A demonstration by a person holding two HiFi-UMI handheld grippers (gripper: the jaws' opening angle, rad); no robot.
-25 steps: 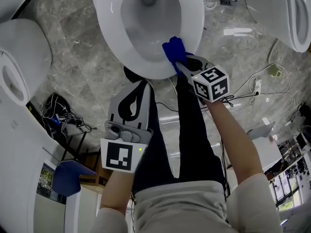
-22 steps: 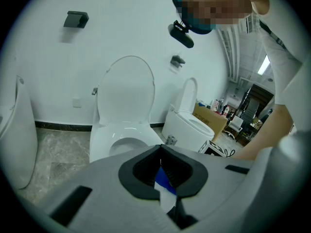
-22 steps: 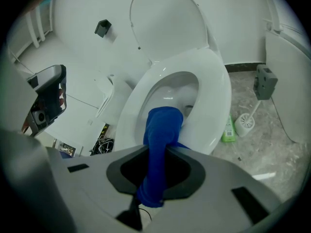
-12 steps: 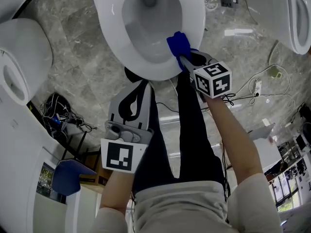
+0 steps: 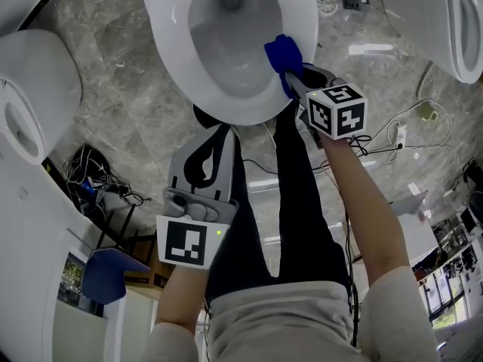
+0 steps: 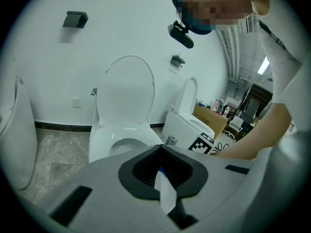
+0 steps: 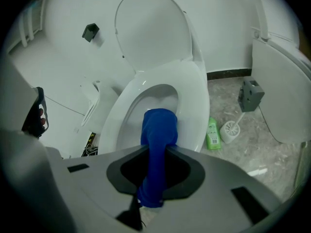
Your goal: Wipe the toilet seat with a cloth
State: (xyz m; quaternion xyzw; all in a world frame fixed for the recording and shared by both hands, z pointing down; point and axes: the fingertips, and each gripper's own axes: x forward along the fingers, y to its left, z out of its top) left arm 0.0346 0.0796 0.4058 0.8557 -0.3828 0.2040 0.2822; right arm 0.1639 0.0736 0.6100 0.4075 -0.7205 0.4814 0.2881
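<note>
Farther up the toilet seat's (image 5: 300, 13) rim than before, right tool (image 5: 294, 83) pinches cloth (image 5: 283, 53), tips hidden; left tool (image 5: 215, 138) closed, empty.

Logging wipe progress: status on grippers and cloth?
Right gripper shut on blue cloth, cloth on toilet seat rim. Left gripper shut, held back from seat. Nothing in the way.

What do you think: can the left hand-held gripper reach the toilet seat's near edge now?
Probably yes: the left hand-held gripper hovers just short of the toilet seat, nothing between them.
</note>
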